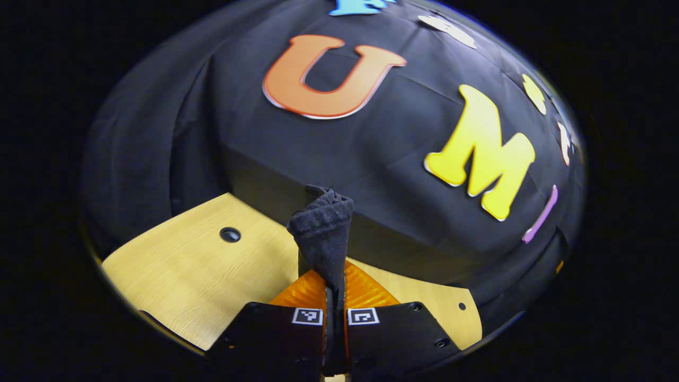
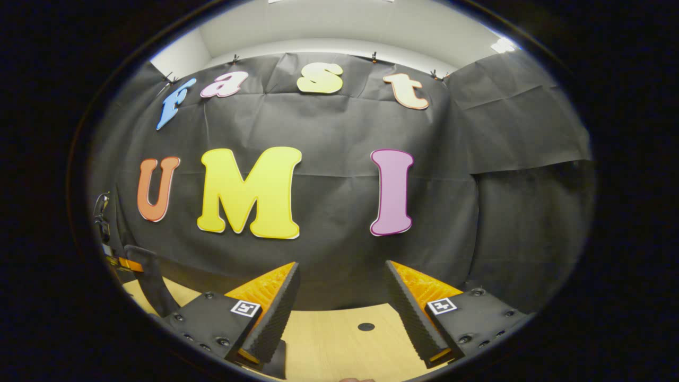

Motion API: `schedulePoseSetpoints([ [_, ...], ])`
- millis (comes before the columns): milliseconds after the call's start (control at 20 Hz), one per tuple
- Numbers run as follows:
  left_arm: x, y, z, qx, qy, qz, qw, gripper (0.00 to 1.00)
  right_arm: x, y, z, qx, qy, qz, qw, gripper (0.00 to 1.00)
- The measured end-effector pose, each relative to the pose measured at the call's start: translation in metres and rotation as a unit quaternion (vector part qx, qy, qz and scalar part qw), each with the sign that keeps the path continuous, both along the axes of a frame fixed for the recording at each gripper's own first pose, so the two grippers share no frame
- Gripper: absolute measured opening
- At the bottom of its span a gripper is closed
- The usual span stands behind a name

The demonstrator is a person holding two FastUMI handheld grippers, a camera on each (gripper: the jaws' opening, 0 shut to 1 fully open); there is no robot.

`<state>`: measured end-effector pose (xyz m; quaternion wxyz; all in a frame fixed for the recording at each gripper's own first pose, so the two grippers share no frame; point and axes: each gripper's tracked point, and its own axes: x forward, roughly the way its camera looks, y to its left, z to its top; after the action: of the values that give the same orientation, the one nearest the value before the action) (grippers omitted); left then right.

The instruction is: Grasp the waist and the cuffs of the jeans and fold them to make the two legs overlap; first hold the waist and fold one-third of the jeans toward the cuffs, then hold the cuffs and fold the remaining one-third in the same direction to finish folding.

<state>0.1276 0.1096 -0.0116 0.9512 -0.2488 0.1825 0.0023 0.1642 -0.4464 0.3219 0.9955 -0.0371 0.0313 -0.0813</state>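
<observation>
Between left gripper (image 1: 335,289) fingers, jeans (image 1: 322,225).

Dark, nearly black jeans (image 1: 322,231) appear in the left gripper view as a bunched wad of coarse woven denim pinched between the two fingers of the left gripper (image 1: 335,286), which are pressed together on it. The cloth rises from between the fingertips in a narrow wedge that widens upward into a crumpled, folded top, held above the light wooden table (image 1: 180,270). Which part of the garment this is, waist or cuff, cannot be told from the small piece showing.
</observation>
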Motion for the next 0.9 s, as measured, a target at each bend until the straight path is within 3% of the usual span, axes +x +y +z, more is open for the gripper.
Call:
schedulePoseSetpoints([
  [250, -0.007, -0.083, 0.011, 0.089, -0.029, -0.091, 0.991, 0.03, -0.010, -0.006, 0.002, -0.008, 0.000, -0.006, 1.000, 0.98],
  [600, -0.025, -0.160, -0.005, 0.146, -0.038, -0.188, 0.971, 0.03, -0.025, -0.029, 0.006, -0.014, 0.005, -0.027, 1.000, 0.98],
  [900, -0.044, -0.213, -0.051, 0.175, -0.022, -0.253, 0.951, 0.04, -0.035, -0.045, 0.013, -0.021, 0.002, -0.045, 0.999, 0.98],
])
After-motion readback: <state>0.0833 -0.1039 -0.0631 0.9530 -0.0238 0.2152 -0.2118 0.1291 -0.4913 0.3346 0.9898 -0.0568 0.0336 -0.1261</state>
